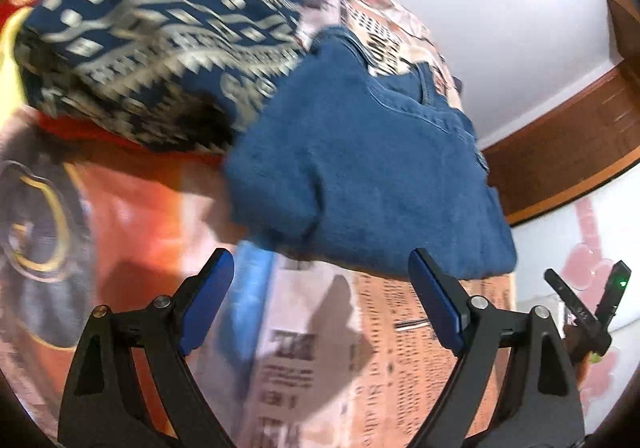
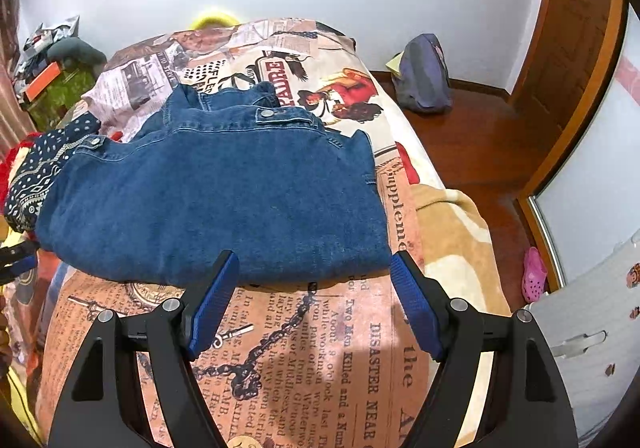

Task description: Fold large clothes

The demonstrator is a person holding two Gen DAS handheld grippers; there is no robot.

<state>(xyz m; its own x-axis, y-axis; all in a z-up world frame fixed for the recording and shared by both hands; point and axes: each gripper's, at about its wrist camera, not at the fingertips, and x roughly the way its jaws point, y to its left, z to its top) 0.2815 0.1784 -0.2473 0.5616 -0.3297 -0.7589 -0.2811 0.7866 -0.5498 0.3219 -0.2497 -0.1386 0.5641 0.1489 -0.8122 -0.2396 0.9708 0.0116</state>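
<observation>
A blue denim garment lies folded on the bed, its collar and snap buttons toward the far side. It also shows in the left wrist view. My right gripper is open and empty, just short of the denim's near edge. My left gripper is open and empty, just short of the denim's near edge. The other gripper shows at the right edge of the left wrist view. A navy patterned knit garment lies beside the denim, also seen in the right wrist view.
The bed is covered by a newspaper-print sheet. A beige blanket lies at its right side. A purple bag and a pink shoe sit on the wooden floor. Red fabric lies under the knit.
</observation>
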